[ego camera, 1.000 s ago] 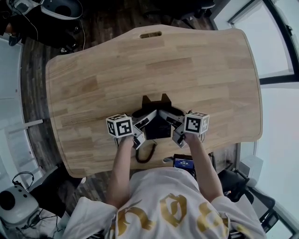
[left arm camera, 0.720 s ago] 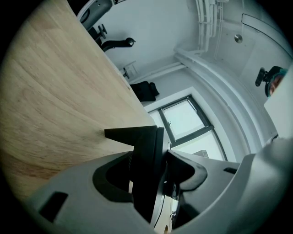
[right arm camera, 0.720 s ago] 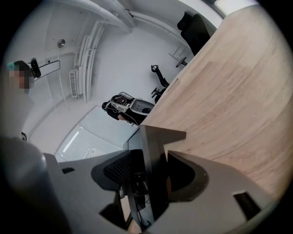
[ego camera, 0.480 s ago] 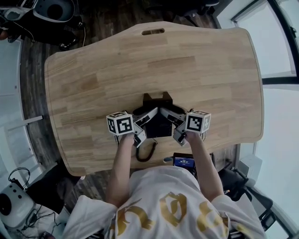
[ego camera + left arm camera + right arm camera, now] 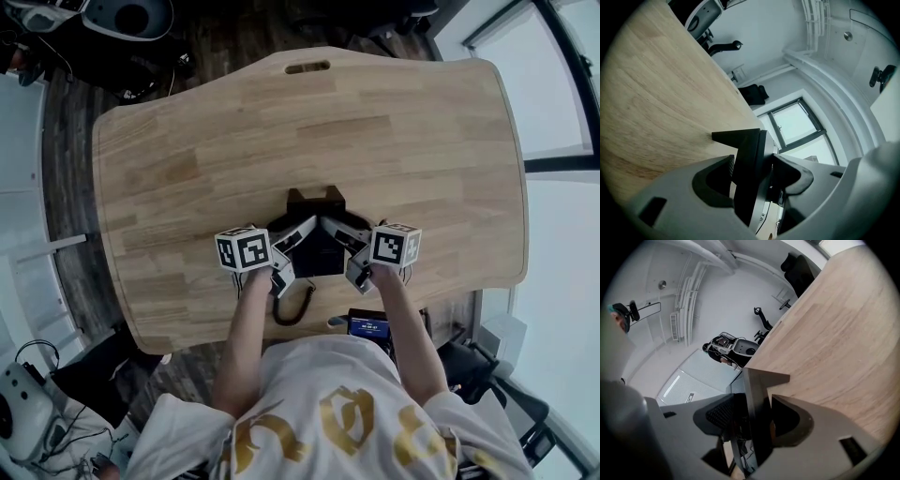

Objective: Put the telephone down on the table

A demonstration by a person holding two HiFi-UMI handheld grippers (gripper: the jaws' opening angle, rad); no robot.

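A black telephone (image 5: 314, 253) rests on the wooden table (image 5: 375, 141) near its front edge, and its coiled cord (image 5: 292, 309) hangs over that edge. My left gripper (image 5: 291, 255) is at the telephone's left side and my right gripper (image 5: 349, 255) at its right side. In the left gripper view the telephone's edge (image 5: 750, 168) stands between the jaws of the left gripper (image 5: 753, 161), which are opening, with a thin gap at one pad. In the right gripper view the right gripper (image 5: 753, 401) is shut on the telephone's other edge (image 5: 757, 423).
The table has a slot (image 5: 308, 67) at its far edge and bare wood (image 5: 656, 93) all round the telephone. A small device with a blue screen (image 5: 367, 325) hangs at the person's waist. Chairs and equipment stand on the dark floor beyond the table.
Hardly anything has shifted. Both grippers and the telephone stay in the same place on the table.
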